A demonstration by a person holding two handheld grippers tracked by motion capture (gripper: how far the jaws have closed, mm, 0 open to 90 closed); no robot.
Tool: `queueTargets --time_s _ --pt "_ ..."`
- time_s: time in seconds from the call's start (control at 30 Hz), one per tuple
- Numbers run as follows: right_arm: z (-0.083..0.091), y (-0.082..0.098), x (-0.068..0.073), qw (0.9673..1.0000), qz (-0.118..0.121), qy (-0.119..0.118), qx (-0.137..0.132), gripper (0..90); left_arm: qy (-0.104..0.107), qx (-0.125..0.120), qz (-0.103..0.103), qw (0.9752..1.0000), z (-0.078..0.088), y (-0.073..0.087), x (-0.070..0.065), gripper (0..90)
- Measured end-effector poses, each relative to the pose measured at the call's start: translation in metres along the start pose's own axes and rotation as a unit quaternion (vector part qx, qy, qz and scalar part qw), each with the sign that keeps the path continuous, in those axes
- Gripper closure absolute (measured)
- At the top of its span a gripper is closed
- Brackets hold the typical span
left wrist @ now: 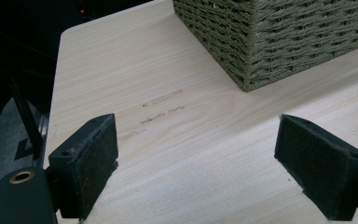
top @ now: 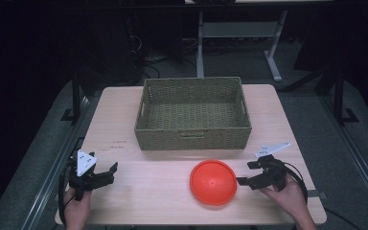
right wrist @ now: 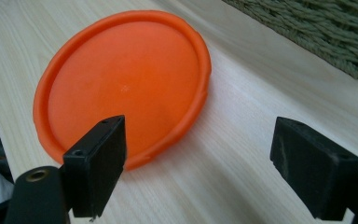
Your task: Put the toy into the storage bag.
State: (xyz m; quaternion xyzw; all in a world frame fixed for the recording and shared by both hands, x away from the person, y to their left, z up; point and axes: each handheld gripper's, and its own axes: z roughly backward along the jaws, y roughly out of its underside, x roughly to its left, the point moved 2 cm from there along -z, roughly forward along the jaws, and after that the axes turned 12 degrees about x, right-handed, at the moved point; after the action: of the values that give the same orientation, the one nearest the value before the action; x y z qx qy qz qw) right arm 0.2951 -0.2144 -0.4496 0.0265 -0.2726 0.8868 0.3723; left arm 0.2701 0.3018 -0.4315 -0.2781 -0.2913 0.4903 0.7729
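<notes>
An orange round plate [top: 213,182] lies flat on the wooden table [top: 139,191], just in front of a woven basket [top: 193,114]. My right gripper [top: 245,173] is open beside the plate's right edge, its jaws wide apart with nothing between them. In the right gripper view the plate [right wrist: 126,84] lies just past the left jaw, and the right gripper [right wrist: 198,175] hovers over bare wood. My left gripper [top: 112,171] is open near the table's front left corner, far from the plate. In the left gripper view the left gripper [left wrist: 196,168] frames bare tabletop, with the basket's corner [left wrist: 270,42] ahead.
The basket holds nothing that I can see and fills the table's back middle. Faint scuff marks [left wrist: 161,109] mark the wood left of it. Beyond the table stand a desk frame [top: 239,33] and dark floor.
</notes>
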Motion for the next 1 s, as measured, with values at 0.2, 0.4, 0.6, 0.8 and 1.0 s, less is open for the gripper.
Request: queueTargets --time_s 0.2,0.4,0.6,0.8,1.0 --pt "-0.005 -0.010 0.003 0.9999 0.010 -0.007 0.006 19.9 -0.001 0.001 -0.002 1.0000 0.000 0.000 -0.001 12.8" --pt "-0.005 -0.017 0.008 0.9998 0.014 -0.011 0.010 20.6 0.000 0.001 -0.004 1.0000 0.000 0.000 -0.001 12.9" --pt "-0.007 -0.033 0.014 0.9992 0.035 -0.015 0.012 21.9 0.001 0.001 -0.002 1.0000 -0.001 0.000 -0.001 12.9" --pt "-0.023 -0.047 0.013 0.9978 0.046 -0.008 0.046 26.9 0.002 0.001 -0.003 1.0000 -0.001 0.000 -0.002 12.9" --pt "-0.031 -0.046 0.007 0.9975 0.038 -0.001 0.060 34.4 0.002 0.001 -0.006 1.0000 -0.001 -0.001 -0.002 12.9"
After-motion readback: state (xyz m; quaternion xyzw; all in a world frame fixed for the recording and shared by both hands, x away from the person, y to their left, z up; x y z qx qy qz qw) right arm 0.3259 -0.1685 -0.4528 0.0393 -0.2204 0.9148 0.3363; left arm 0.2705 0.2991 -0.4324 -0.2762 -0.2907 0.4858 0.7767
